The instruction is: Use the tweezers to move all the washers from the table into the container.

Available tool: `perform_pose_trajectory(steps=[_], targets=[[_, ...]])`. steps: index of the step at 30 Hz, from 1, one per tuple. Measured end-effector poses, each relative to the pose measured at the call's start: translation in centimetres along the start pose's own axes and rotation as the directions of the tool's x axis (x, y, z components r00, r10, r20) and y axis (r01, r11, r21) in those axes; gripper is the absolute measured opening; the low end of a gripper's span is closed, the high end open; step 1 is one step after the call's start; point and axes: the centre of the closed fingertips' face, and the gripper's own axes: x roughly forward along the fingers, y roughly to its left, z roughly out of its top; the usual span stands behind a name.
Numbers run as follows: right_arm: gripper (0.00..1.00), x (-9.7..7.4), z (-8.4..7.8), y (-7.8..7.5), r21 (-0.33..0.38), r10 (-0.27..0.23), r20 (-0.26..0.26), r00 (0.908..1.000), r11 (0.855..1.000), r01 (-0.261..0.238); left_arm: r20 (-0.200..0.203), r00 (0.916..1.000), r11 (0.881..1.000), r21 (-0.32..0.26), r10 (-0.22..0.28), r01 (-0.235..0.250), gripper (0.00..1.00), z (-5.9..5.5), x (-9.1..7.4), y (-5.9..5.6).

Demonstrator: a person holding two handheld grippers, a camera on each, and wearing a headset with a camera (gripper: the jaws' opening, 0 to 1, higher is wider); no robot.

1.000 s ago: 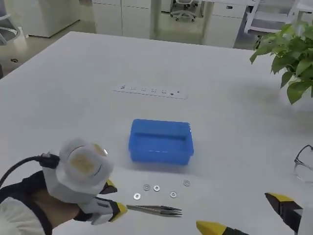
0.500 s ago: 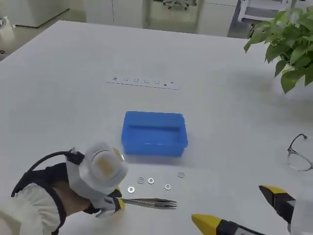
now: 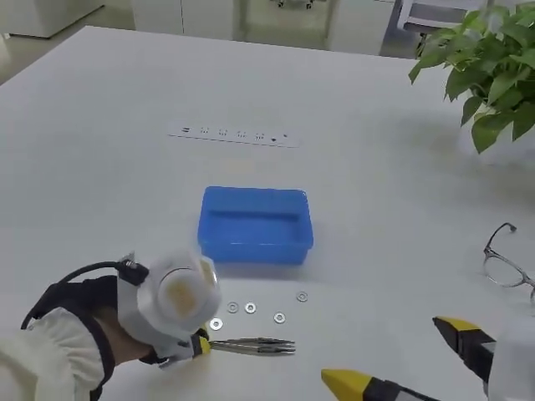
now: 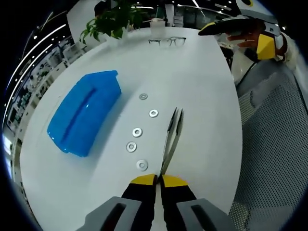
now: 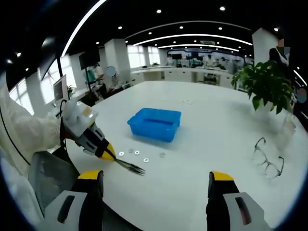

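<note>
Several small metal washers lie in a loose row on the white table, just in front of the blue container. My left gripper is shut on the handle end of the tweezers. They lie low and point right, just on the near side of the washers. In the left gripper view the tweezers reach forward from the yellow tips, with the washers to their left and the container beyond. My right gripper stands open and holds nothing, at the near right.
A pair of glasses lies at the right of the table and a green plant stands at the back right. A flush power strip sits behind the container. The near table edge is close to both grippers.
The head camera has shifted, so the whole scene sits a little higher and further left. The left gripper and tweezers keep their place beside the washers.
</note>
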Motion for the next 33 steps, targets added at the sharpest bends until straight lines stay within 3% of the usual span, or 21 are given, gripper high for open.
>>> perform_pose_trajectory(steps=[4, 10, 15, 17, 20, 24, 33], targets=[[0.87, 0.0, -0.1, 0.3, -0.011, 0.005, -0.007, 1.0000, 1.000, -0.005, -0.002, 1.0000, 0.999, 0.047, -0.001, 0.001, 0.00, 0.0, 0.0, -0.4], [0.83, -0.1, 0.0, 0.6, -0.025, 0.016, -0.002, 0.9999, 1.000, -0.016, 0.028, 0.9995, 0.999, 0.045, 0.016, -0.017, 0.00, 0.5, -1.3, -0.3], [0.78, -0.1, 0.2, 1.4, -0.035, 0.044, 0.000, 0.9990, 0.998, -0.044, 0.095, 0.9949, 0.999, 0.031, 0.032, -0.035, 0.00, 2.0, -3.6, -0.8], [0.77, 0.0, 0.1, 1.8, -0.042, 0.056, -0.002, 0.9984, 0.997, -0.056, 0.139, 0.9888, 0.998, -0.009, 0.056, -0.055, 0.00, 2.9, -4.6, -0.9], [0.74, 0.0, 0.0, 2.5, -0.057, 0.082, -0.006, 0.9966, 0.995, -0.082, 0.172, 0.9820, 0.997, -0.026, 0.078, -0.075, 0.00, 3.5, -6.0, -1.5], [0.66, -0.1, -0.2, 3.9, -0.072, 0.139, -0.011, 0.9903, 0.988, -0.139, 0.188, 0.9766, 0.995, -0.015, 0.104, -0.103, 0.00, 4.0, -7.4, -2.6], [0.58, -1.0, 0.6, 5.6, -0.135, 0.215, 0.029, 0.9761, 0.968, -0.210, 0.193, 0.9693, 0.988, -0.044, 0.152, -0.146, 0.00, 4.4, -9.6, -4.2]])
